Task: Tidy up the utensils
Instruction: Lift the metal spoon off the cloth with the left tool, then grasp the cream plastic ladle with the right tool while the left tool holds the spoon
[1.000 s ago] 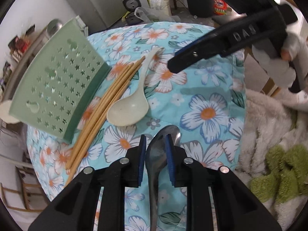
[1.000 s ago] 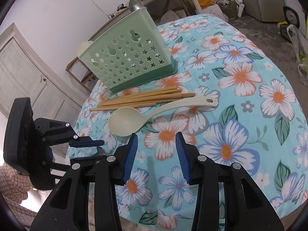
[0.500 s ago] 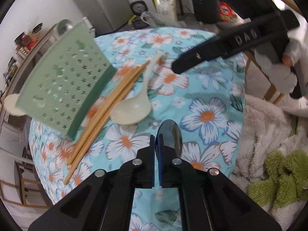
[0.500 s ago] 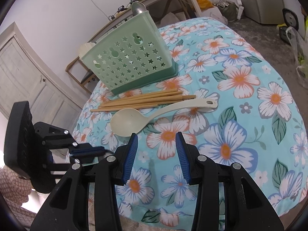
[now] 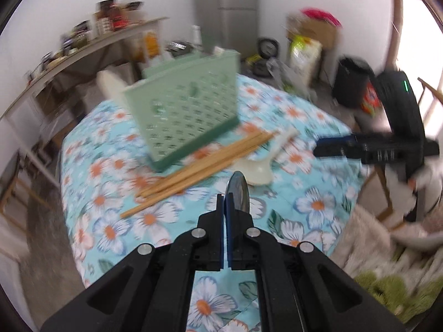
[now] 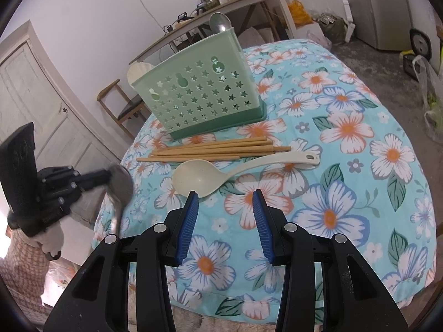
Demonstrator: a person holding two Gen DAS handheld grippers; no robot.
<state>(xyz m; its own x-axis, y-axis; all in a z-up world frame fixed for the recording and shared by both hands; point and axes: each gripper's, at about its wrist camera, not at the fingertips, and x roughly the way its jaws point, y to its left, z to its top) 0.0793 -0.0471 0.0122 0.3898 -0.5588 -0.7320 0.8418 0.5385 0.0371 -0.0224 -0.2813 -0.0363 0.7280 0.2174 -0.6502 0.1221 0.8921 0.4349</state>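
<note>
My left gripper (image 5: 224, 202) is shut on a metal spoon (image 5: 239, 191) and holds it in the air above the near edge of the table; it also shows in the right wrist view (image 6: 120, 182). A green perforated utensil holder (image 6: 202, 96) stands on the floral tablecloth with a metal spoon (image 6: 218, 22) and a cream utensil (image 6: 138, 72) in it. Several wooden chopsticks (image 6: 213, 149) and a cream ladle (image 6: 221, 170) lie in front of it. My right gripper (image 6: 225, 202) is open and empty, just short of the ladle's bowl.
The round table (image 6: 346, 138) has a floral cloth. A shelf table (image 6: 221, 2) with jars stands behind it, a wooden chair (image 6: 121, 105) at the far left, a fridge (image 6: 387, 8) and bags at the right.
My left gripper closed on the metal spoon and lifted it off the cloth, tilting up toward the holder. The right gripper stayed open and barely moved.
</note>
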